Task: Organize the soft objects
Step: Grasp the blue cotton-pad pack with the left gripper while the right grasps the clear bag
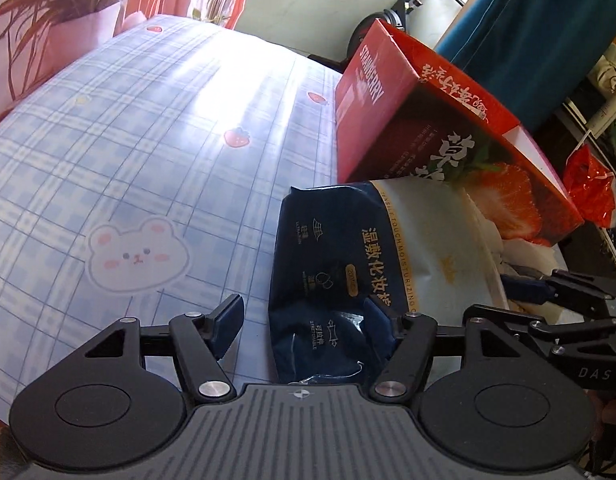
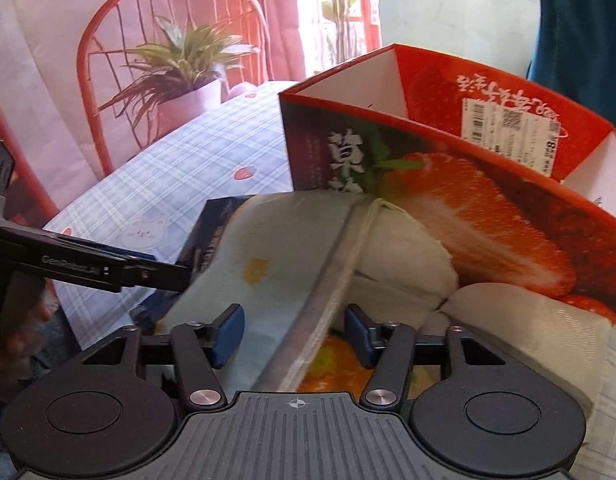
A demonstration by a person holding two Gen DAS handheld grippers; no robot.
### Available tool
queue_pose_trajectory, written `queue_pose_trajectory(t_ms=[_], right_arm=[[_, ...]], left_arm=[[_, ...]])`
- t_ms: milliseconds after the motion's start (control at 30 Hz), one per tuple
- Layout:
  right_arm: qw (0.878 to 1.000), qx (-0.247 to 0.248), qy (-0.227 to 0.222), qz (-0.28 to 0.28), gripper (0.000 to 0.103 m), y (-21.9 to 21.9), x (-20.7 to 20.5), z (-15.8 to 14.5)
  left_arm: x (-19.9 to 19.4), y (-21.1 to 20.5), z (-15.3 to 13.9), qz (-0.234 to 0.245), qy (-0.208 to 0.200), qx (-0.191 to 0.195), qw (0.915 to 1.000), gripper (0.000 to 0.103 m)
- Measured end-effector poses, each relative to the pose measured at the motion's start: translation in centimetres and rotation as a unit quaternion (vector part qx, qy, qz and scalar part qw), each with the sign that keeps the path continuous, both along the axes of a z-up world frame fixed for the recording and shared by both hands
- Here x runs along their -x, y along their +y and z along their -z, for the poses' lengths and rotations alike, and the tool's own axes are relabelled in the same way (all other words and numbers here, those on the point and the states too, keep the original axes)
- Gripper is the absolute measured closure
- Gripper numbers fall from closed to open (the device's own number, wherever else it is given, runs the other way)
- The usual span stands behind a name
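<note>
- Left fingers (image 1: 303, 326) nearest the lens: spread, nothing clamped. The right-hand one rests on the near end of a dark navy cotton-pad pack (image 1: 328, 280); the left-hand one is over bare cloth.
- Right fingers (image 2: 293, 334) also apart, straddling the stitched edge of a pale cloth item (image 2: 291, 240) with orange prints. Edge sits in the gap, pads not pressing on it, so released.
- Pack lies flat on the worktop (image 1: 127, 140), which has a blue plaid cover, partly tucked under the pale cloth.
- Cloth is bunched against the front wall of the red strawberry box (image 2: 448, 208), just behind it.
- Box top is open, white inside showing; likely the bin for the soft items.
- Judgement: both hands are lining up grabs, none made yet.
- Potted plant (image 2: 187, 80) well apart at the far worktop edge.
</note>
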State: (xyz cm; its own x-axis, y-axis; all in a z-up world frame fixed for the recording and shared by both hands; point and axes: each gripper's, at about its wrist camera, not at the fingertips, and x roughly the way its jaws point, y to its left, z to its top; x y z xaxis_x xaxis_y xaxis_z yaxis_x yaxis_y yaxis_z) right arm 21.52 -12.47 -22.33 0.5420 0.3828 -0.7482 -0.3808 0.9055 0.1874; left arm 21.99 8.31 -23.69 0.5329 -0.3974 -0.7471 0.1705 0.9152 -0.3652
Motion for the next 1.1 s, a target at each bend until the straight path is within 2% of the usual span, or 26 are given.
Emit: queue_pose_trajectory(t_ms=[33, 100, 233, 400, 533, 667, 933, 1000, 1100], right_arm=[[1.000, 0.000, 0.000, 0.000, 0.063, 0.1, 0.1, 0.0], [1.000, 0.000, -0.004, 0.000, 0.086, 0.0, 0.2, -0.2], [1.000, -0.022, -0.017, 0.000, 0.100, -0.7, 0.4, -1.0], [0.998, -0.031, -0.060, 0.014, 0.102, -1.8, 1.0, -2.8], [0.996, -0.034, -0.076, 0.044, 0.102, -3.8, 1.4, -3.3], [0.994, -0.035, -0.069, 0.076, 0.102, -6.1, 2.3, -2.5], [0.985, -0.043, -0.039, 0.160, 0.101, -10.5, 4.7, 1.1], [0.984, -0.053, -0.037, 0.168, 0.100, -11.1, 5.1, 1.6], [0.983, -0.060, -0.039, 0.168, 0.099, -11.3, 5.3, 1.8]], left_arm=[[0.0, 0.0, 0.1, 0.000, 0.000, 0.002, 1.0000, 0.034], [0.0, 0.1, 0.2, -0.001, 0.000, 0.002, 1.0000, 0.034], [0.3, 0.0, 0.1, -0.006, 0.000, 0.004, 1.0000, 0.034], [0.6, -0.2, -1.1, -0.007, -0.014, 0.007, 0.9998, 0.034], [0.9, -1.3, -2.5, 0.006, -0.026, 0.009, 0.9996, 0.034], [0.9, -3.1, -3.0, 0.029, -0.026, 0.011, 0.9992, 0.034], [1.7, -8.0, -3.2, 0.094, -0.034, -0.002, 0.9950, 0.035], [1.9, -9.2, -3.2, 0.112, -0.034, -0.016, 0.9931, 0.036], [2.1, -10.3, -2.8, 0.127, -0.025, -0.016, 0.9915, 0.044]])
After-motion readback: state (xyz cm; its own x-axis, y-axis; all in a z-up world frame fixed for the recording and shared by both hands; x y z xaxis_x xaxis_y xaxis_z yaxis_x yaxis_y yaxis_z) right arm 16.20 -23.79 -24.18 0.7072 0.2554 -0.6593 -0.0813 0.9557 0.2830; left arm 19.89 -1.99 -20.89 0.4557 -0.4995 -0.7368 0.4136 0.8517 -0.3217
